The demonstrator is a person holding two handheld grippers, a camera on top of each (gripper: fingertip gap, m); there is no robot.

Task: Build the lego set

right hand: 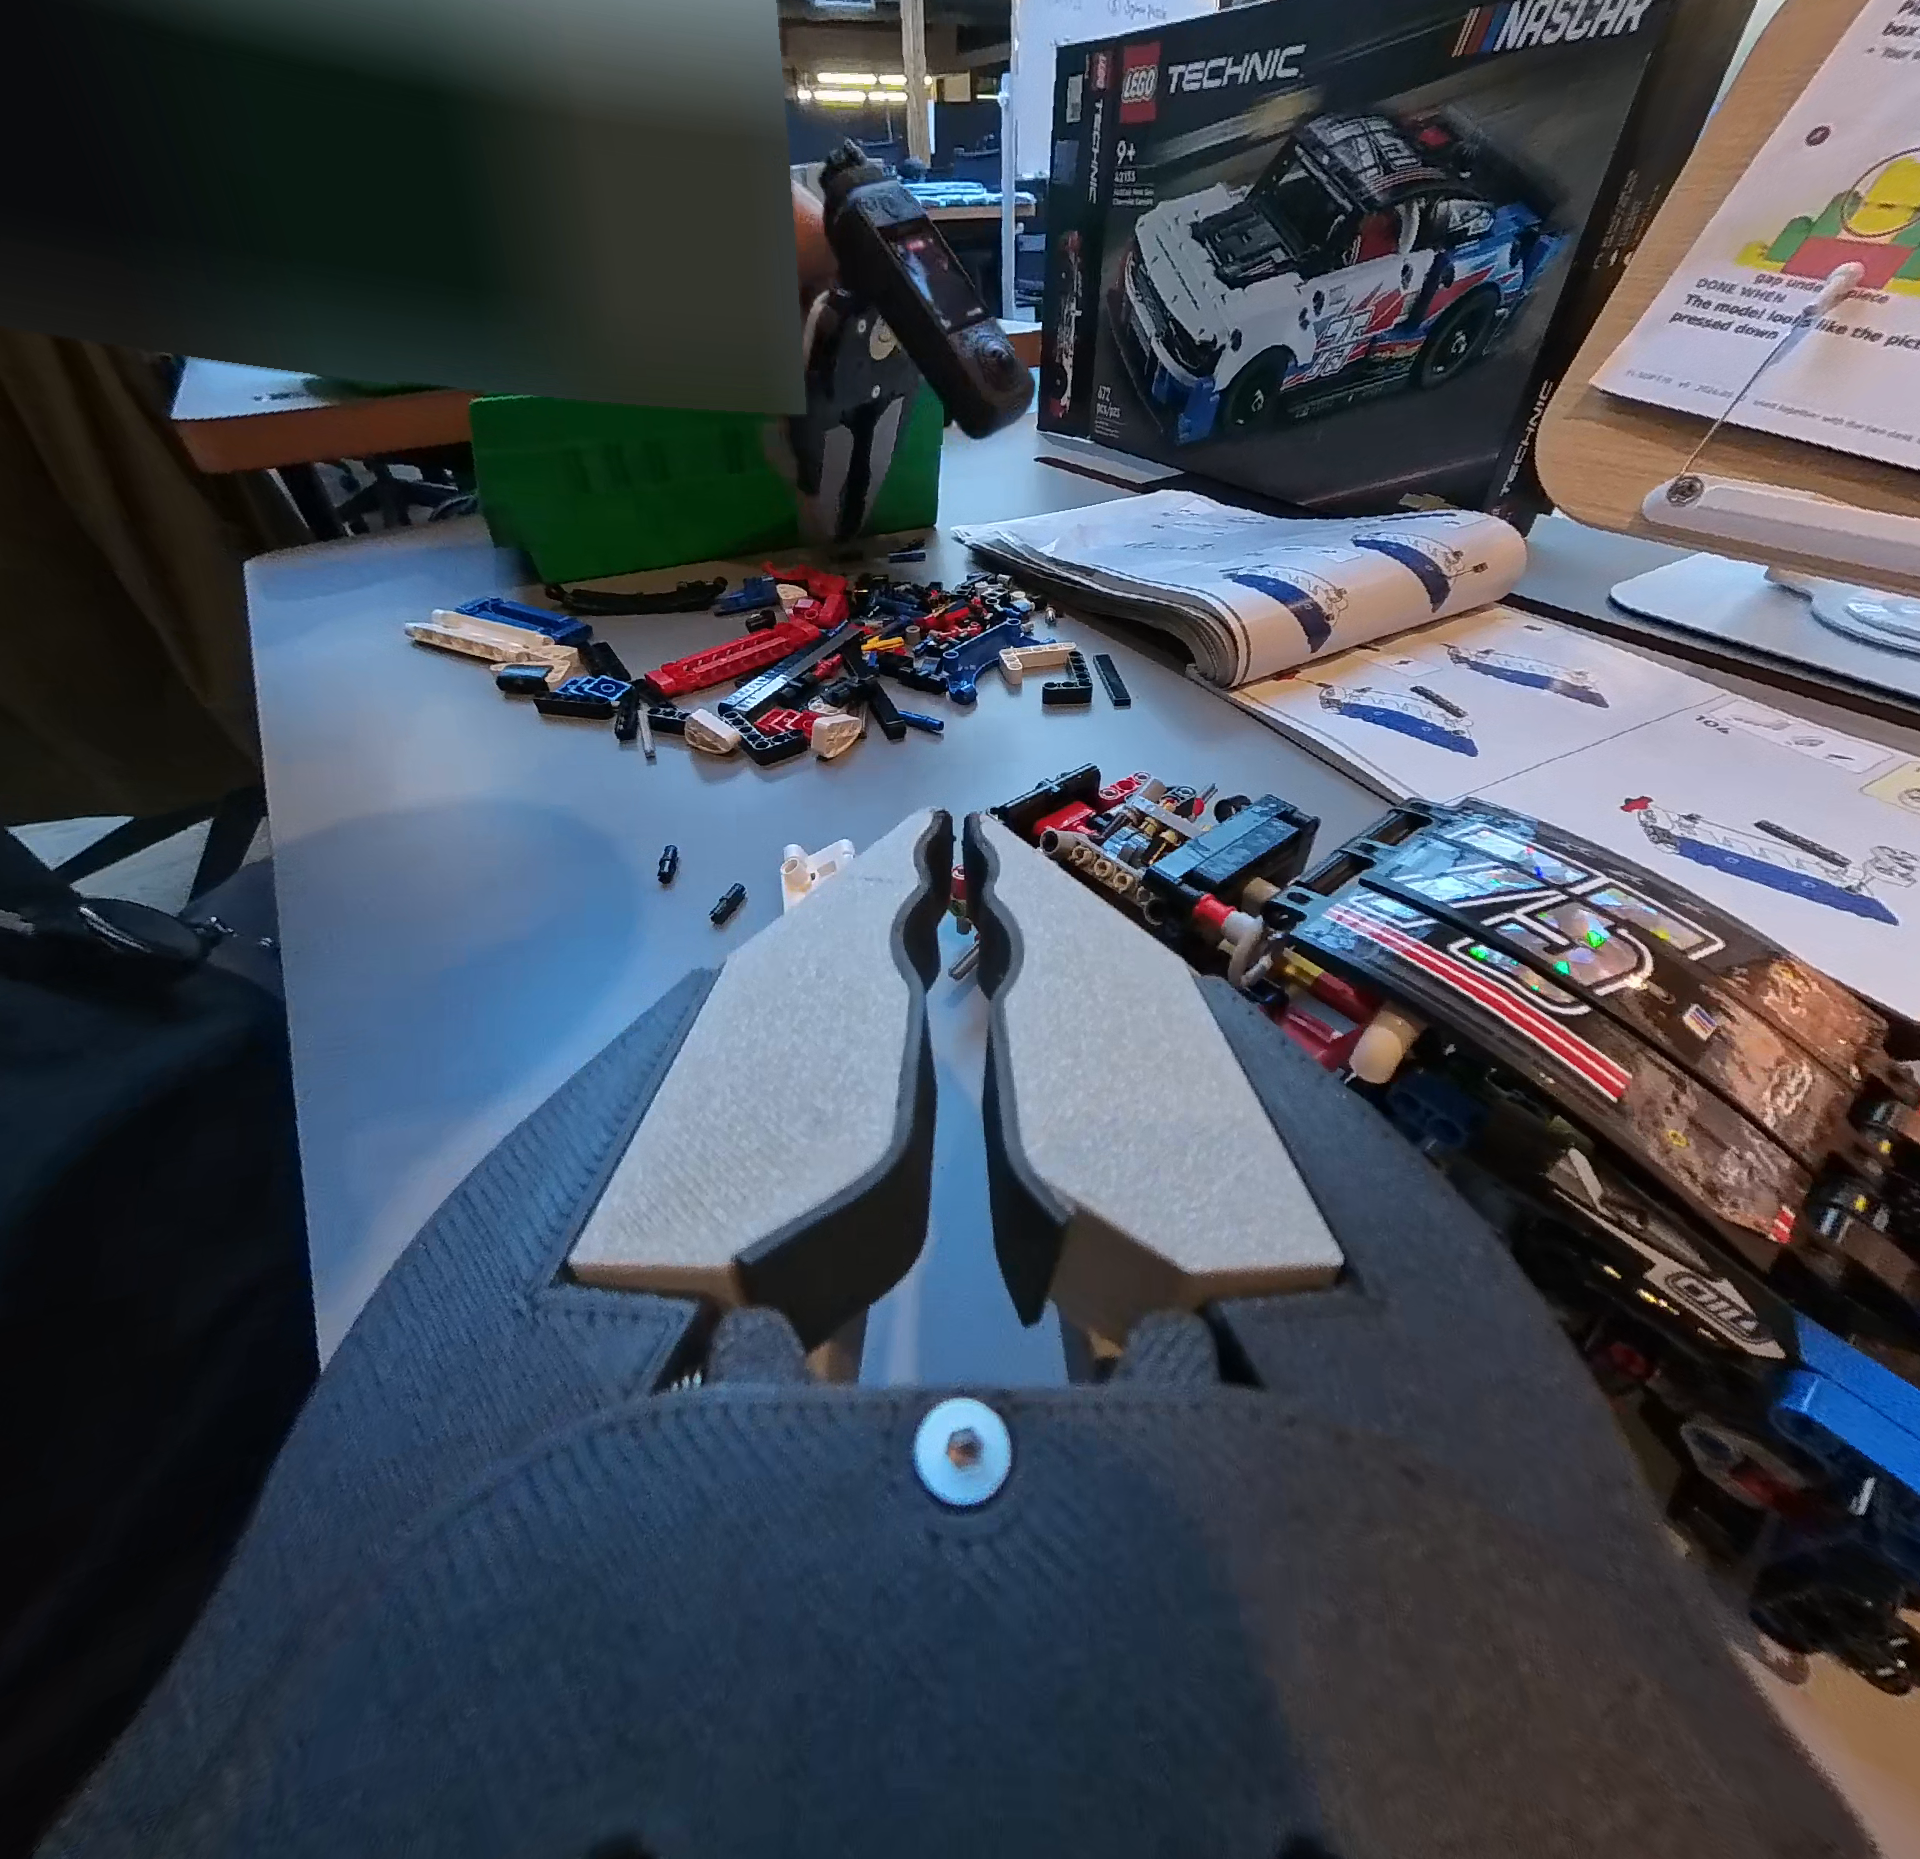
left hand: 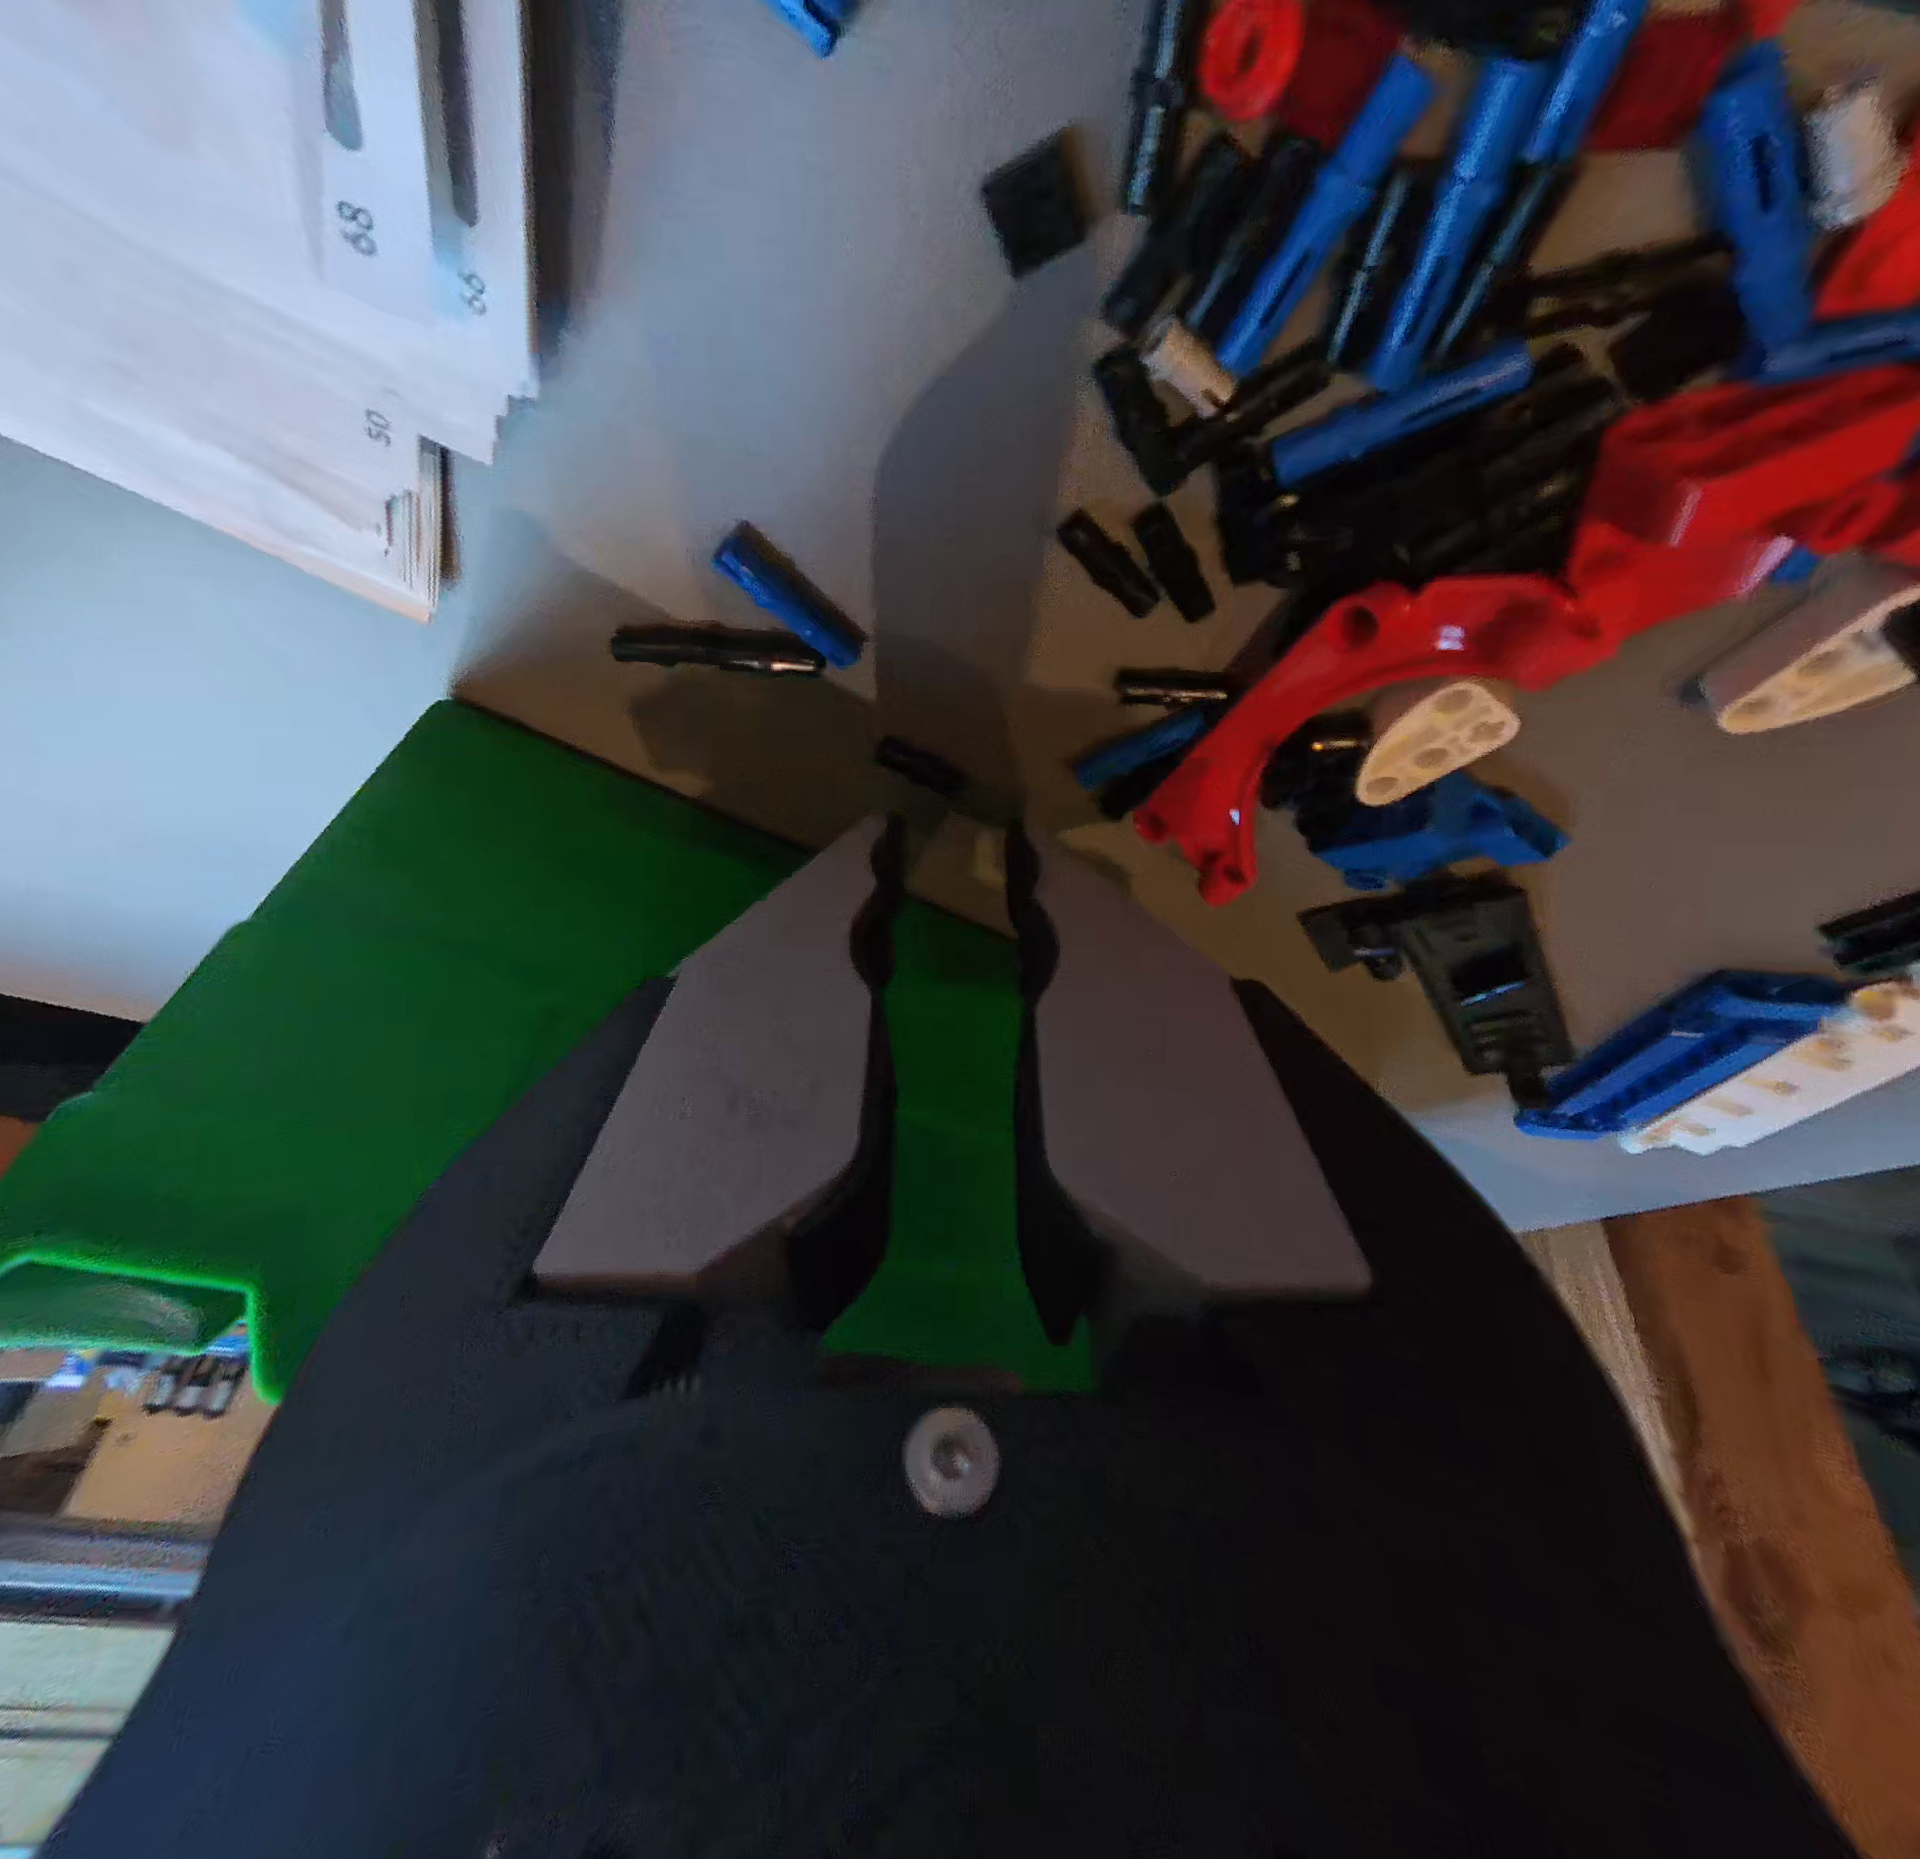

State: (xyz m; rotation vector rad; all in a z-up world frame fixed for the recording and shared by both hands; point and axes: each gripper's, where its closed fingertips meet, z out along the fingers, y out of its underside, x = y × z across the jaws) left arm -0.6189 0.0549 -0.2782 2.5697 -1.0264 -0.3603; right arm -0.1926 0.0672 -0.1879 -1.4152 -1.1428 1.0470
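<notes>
**Two grippers over a half-built race car and a scatter of loose parts**

The left gripper (left hand: 951,827) points down at the grey table (left hand: 790,282), its jaws parted with nothing between them, the tips just short of a small black pin (left hand: 916,765). Behind the fingers lies a green box (left hand: 416,936). A loose pile of lego pieces (left hand: 1475,355) in blue, black, red and white spreads beside the gripper, with a curved red arch piece (left hand: 1340,697) at its near edge and a lone blue pin (left hand: 784,594) touching a black axle (left hand: 717,649). Stacked booklet pages (left hand: 239,282) sit at the table's far side. This view is motion-blurred.

The right gripper (right hand: 958,833) hovers low over the table, its jaws nearly closed at the tips with only a thin gap; whether anything is pinched there cannot be told. Just beside it rests the partly built car (right hand: 1507,988), its black stickered roof panels in place and its mechanism exposed at the front. Two black pins (right hand: 727,901) and a small white piece (right hand: 816,864) lie near the fingertips. Farther off stand the open instruction booklet (right hand: 1351,614) and the set's box (right hand: 1340,251).
</notes>
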